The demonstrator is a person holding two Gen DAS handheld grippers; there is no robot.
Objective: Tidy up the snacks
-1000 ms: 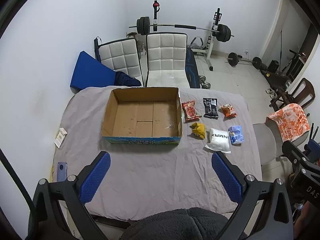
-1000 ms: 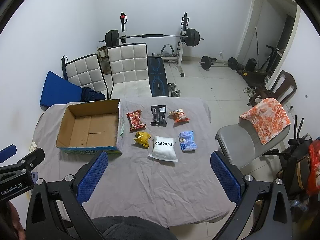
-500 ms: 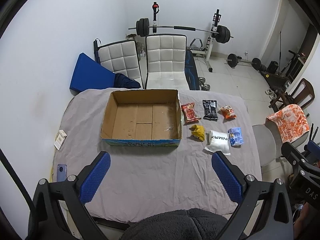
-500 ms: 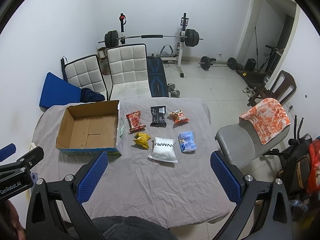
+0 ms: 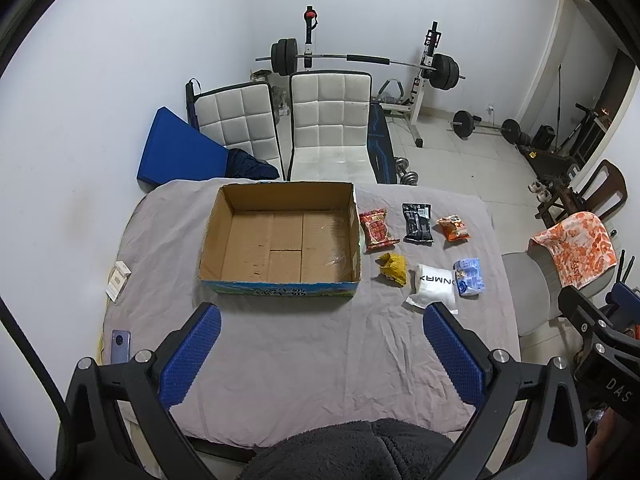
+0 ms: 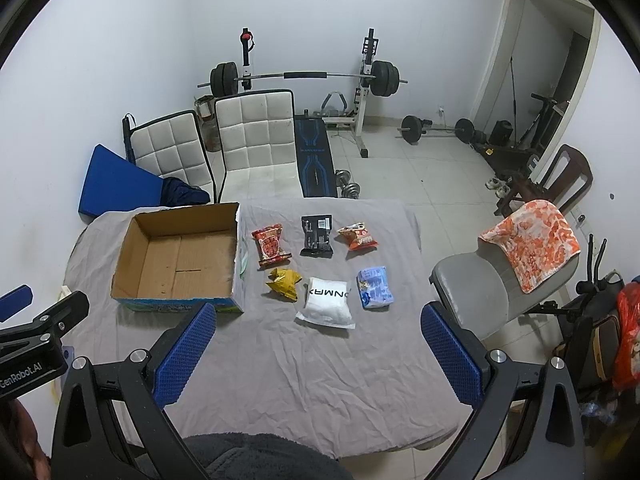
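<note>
Snacks laid out centre frame on the grey-draped worktop point(image 6: 280, 360), right of an empty cardboard box point(image 6: 176, 264): six pouches, among them a white packet point(image 6: 326, 300) and red packet point(image 6: 270, 245). Likely light, crinkly, slippery; best pinched across a flat middle. Left gripper point(image 5: 320, 352) and right gripper point(image 6: 318, 350) hover, fingers wide, holding nothing. Labels unreadable; worktop's near edge hidden.

An open, empty cardboard box point(image 5: 280, 236) sits on the table. To its right lie six packets: red point(image 5: 376, 229), black point(image 5: 417, 223), orange point(image 5: 453, 228); nearer, yellow point(image 5: 393, 268), white point(image 5: 434, 285), blue point(image 5: 469, 277).
</note>
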